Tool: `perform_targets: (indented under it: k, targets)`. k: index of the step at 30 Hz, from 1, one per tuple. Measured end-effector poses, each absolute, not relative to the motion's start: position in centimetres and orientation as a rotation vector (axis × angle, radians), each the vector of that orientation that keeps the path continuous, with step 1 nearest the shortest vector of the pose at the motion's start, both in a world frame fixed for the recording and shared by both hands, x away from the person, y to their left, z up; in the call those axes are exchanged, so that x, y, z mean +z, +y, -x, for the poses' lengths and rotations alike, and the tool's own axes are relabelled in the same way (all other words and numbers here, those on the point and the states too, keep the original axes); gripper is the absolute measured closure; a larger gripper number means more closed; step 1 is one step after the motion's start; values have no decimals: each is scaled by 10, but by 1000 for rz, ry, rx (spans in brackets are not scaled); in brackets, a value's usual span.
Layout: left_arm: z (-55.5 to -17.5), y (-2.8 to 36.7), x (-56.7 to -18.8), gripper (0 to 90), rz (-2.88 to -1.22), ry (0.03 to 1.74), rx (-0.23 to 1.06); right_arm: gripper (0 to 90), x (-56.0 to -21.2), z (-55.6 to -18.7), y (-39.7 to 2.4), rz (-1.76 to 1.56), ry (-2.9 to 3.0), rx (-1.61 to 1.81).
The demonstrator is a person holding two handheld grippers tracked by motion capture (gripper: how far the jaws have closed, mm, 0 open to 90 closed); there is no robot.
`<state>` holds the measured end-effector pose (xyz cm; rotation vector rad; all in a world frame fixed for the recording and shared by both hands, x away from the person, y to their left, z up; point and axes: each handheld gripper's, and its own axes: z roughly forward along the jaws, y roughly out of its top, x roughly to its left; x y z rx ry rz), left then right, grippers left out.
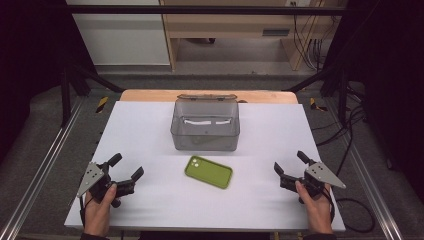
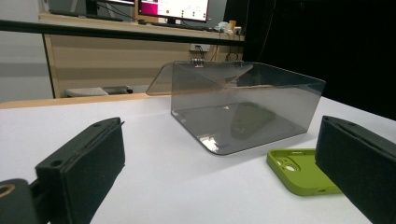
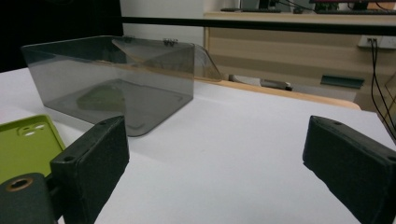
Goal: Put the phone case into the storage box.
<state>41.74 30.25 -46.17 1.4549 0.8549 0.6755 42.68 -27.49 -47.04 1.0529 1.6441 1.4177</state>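
A green phone case (image 1: 208,172) lies flat on the white table (image 1: 150,130), in front of a clear grey plastic box (image 1: 205,126) whose lid hangs open behind it. My left gripper (image 1: 127,167) rests near the front left edge, open and holding nothing. At the front right my right gripper (image 1: 290,163) is open too, also holding nothing. In the left gripper view the box (image 2: 243,109) stands ahead and the case (image 2: 301,170) lies beside the right jaw. In the right gripper view the box (image 3: 112,79) and the case (image 3: 25,144) lie to the left.
A wooden strip (image 1: 150,95) edges the far side of the table. Metal frame rails (image 1: 45,165) run along both sides, with cables (image 1: 350,135) on the floor at the right. A wooden desk (image 1: 240,25) stands beyond the table.
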Motion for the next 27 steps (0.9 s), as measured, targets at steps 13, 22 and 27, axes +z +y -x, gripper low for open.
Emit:
perform_targets:
  k: [13, 22, 27]
  targets:
    - [-418, 299, -463, 13, -1480, 855, 657, 41, -474, -431, -254, -1167, 1809, 1300]
    - [-418, 298, -464, 13, -1493, 862, 658, 52, -468, -430, -217, -1111, 1917, 1272]
    - [-417, 298, -464, 13, -1496, 860, 658, 60, -466, -435, -199, -1094, 1966, 1278]
